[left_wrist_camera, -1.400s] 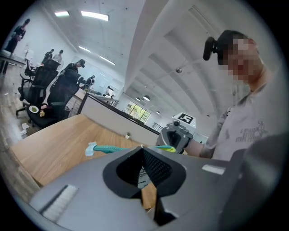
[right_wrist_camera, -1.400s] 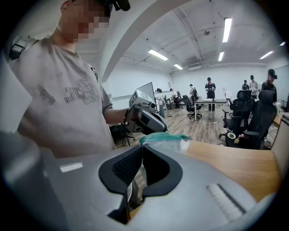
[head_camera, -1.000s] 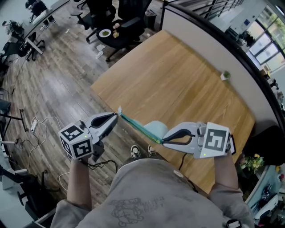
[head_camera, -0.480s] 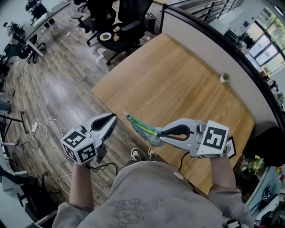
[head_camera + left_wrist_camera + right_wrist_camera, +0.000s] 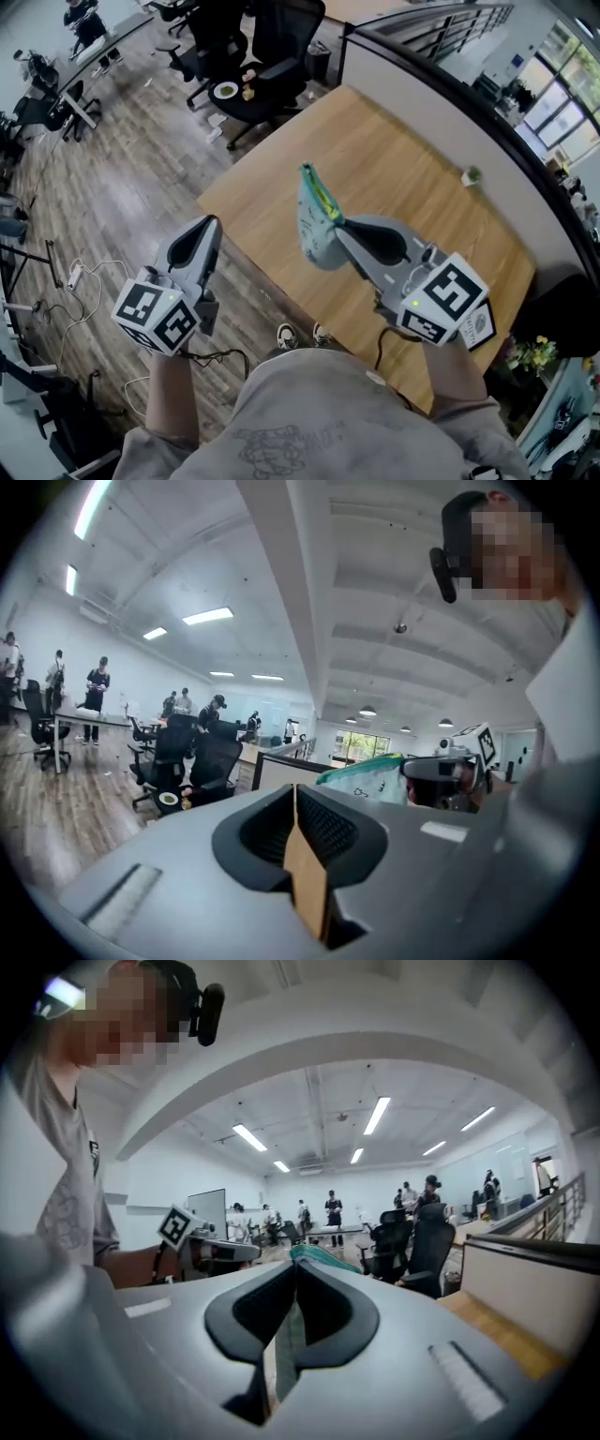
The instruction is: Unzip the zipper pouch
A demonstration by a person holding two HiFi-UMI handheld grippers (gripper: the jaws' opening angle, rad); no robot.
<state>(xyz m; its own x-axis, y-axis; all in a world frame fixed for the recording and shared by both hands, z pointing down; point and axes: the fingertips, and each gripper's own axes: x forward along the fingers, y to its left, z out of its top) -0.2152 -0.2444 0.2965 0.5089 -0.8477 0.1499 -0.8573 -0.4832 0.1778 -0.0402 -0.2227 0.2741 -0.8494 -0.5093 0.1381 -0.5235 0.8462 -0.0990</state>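
Evidently the right gripper (image 5: 339, 223) bears the whole load: its fingers are pinched tight on the green zipper edge of the zipper pouch (image 5: 315, 239), which is held in the air over the near part of the counter (image 5: 412, 178), touching nothing else. The left gripper (image 5: 208, 227), fingers pressed together and empty, stands well apart, probably ready to take the pull tab. The pouch's long axis runs from the right fingers away from the person, its free tip pointing outward, the pale body sagging beneath the zipper line.
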